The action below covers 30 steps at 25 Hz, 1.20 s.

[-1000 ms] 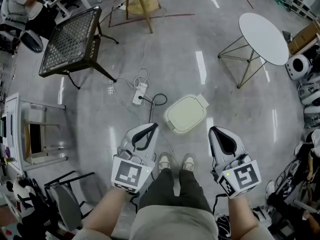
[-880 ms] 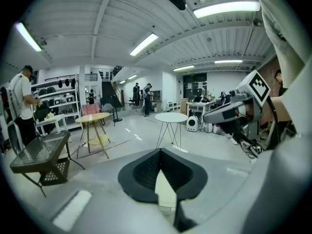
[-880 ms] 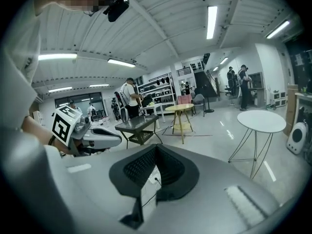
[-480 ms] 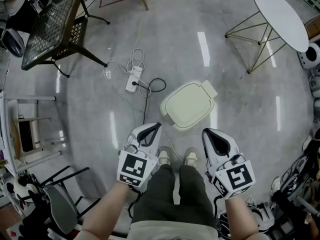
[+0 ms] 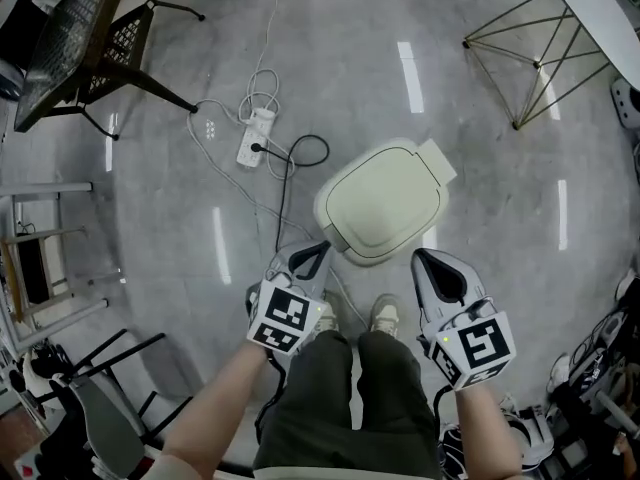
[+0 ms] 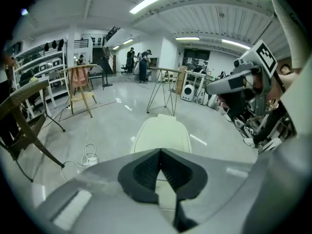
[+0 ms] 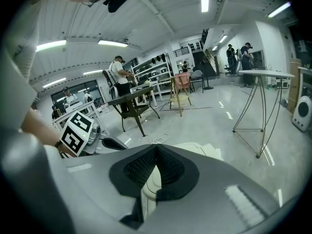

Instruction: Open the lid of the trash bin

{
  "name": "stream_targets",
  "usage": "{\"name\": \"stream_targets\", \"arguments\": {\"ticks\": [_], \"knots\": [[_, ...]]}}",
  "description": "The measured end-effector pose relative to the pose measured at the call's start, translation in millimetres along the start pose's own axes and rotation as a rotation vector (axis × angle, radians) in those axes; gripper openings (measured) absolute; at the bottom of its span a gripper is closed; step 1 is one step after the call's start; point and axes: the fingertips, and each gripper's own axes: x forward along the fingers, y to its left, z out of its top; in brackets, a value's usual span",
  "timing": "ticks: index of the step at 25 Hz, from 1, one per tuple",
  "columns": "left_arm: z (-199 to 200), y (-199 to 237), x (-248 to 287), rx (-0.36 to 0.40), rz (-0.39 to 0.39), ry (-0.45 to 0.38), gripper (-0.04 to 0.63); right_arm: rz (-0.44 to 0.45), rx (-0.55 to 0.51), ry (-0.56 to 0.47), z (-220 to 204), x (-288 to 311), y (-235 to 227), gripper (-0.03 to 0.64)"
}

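Approach is the change: the trash bin [image 5: 385, 206] sits nearer than a second ago, now on the floor at twelve o'clock, just beyond the left tongs [image 5: 316, 251] and right tongs [image 5: 428, 263]. Both are pressed together, empty. Its cream lid [image 5: 400, 183] lies flat, unopened, so opening hasn't begun.

Left gripper [image 6: 160, 151] jaws are meeting at the tips, nothing sitting between them. Trash bin [image 6: 163, 133] is standing on the floor just beyond, cream lid lying shut. Right gripper [image 6: 214, 87] is hovering upper right. Power strip [image 6: 89, 160] is lying left of the bin; wooden stool [image 6: 80, 89] is standing further back.
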Motion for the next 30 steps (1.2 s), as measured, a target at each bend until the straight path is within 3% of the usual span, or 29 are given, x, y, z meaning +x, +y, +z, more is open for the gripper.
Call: {"name": "stream_targets", "arguments": {"ticks": [5, 11, 17, 23, 26, 30], "knots": [[-55, 1, 44, -0.063, -0.023, 0.084, 0.002, -0.009, 0.025, 0.032, -39, 18, -9, 0.003], [-84, 1, 75, -0.073, -0.056, 0.136, 0.002, -0.017, 0.037, 0.033, -57, 22, -15, 0.003], [-90, -2, 75, -0.225, -0.067, 0.134, 0.003, -0.043, 0.040, 0.001, -47, 5, -12, 0.003], [-94, -1, 81, -0.284, -0.073, 0.242, 0.003, -0.040, 0.050, -0.024, -27, -6, 2, 0.003], [-93, 1, 77, -0.348, -0.095, 0.214, 0.003, -0.045, 0.039, -0.037, -13, -14, 10, 0.003], [-88, 0, 70, -0.339, -0.076, 0.226, 0.003, -0.071, 0.035, -0.065, 8, -26, 12, 0.003]]}}
